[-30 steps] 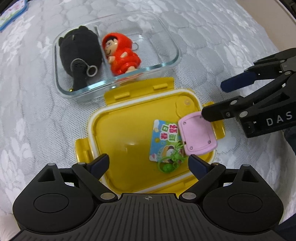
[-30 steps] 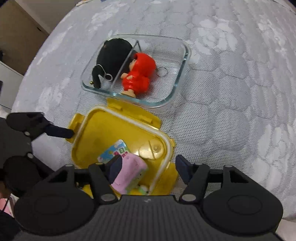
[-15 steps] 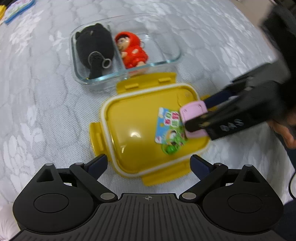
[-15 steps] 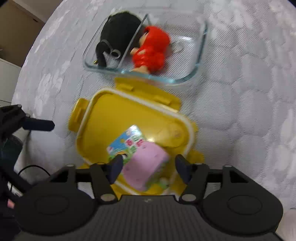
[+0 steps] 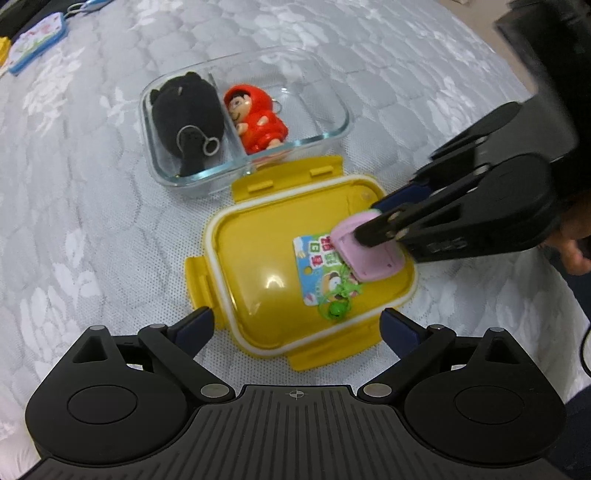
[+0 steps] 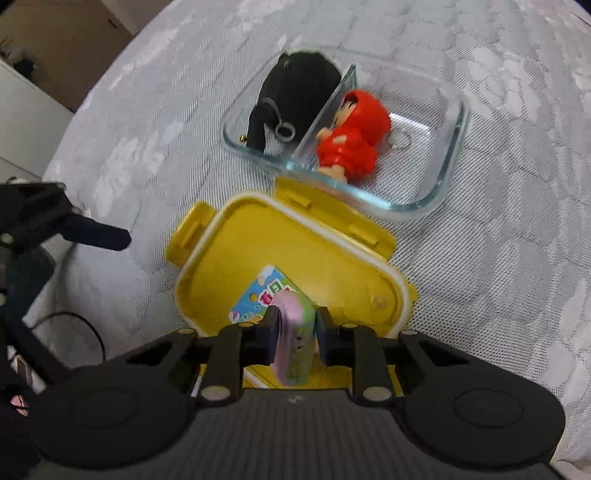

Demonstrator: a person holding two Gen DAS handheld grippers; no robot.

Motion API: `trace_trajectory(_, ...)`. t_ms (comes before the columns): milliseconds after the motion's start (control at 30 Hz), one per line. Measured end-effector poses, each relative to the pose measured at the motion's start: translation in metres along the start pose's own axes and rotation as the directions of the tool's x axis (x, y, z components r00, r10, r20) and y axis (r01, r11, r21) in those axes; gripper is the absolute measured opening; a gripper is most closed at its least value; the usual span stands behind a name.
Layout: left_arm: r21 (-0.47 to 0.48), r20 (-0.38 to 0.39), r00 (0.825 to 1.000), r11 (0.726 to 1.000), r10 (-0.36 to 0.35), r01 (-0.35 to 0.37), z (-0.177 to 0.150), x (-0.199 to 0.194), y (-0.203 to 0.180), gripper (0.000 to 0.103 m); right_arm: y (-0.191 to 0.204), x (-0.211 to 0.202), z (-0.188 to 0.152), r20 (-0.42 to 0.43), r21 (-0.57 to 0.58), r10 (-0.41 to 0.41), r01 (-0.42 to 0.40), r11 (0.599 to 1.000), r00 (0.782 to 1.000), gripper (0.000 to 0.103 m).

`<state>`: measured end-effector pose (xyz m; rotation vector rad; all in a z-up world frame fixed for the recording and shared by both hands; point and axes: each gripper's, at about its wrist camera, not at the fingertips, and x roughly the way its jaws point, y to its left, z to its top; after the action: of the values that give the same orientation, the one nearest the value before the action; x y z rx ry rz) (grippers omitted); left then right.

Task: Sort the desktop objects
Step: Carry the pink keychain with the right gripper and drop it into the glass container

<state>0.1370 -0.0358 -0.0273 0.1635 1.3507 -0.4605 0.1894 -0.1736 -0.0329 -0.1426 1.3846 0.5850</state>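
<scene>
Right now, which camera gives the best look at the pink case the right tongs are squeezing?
The left wrist view: the pink case shows its broad face above the yellow lid, held by the right tongs. The right wrist view shows it edge-on, partly hidden by the tongs.

Round table (image 5: 92, 192) draped in a white lace cloth with raised flower and honeycomb pattern (image 6: 517, 258), filling most of both views. Soft, even light across the cloth; faint shadows only. Beyond the table's curved edge in the right wrist view: brown panel surface (image 6: 62, 40) at upper left, white cabinet front (image 6: 26, 114) below it, thin black cable (image 6: 79, 323) looping at the left edge. In the left wrist view: pale beige floor or wall strip (image 5: 532, 14) at top right, too blurred to tell which.
</scene>
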Motion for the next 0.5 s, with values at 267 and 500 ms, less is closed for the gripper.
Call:
trace_trajectory(267,-0.034,-0.017,1.000,0.999,-0.006,0.005,0.005,0.006,0.006,0.099,-0.017,-0.074,0.020,0.236,0.053,0.003,-0.016,0.998,0.972,0.023)
trace_trajectory(500,-0.165,-0.065,0.997,0.986,-0.048,0.036,0.003,0.017,0.029,0.099,-0.014,-0.109,0.050,0.402,0.069,-0.046,0.020,0.997,0.915,0.023)
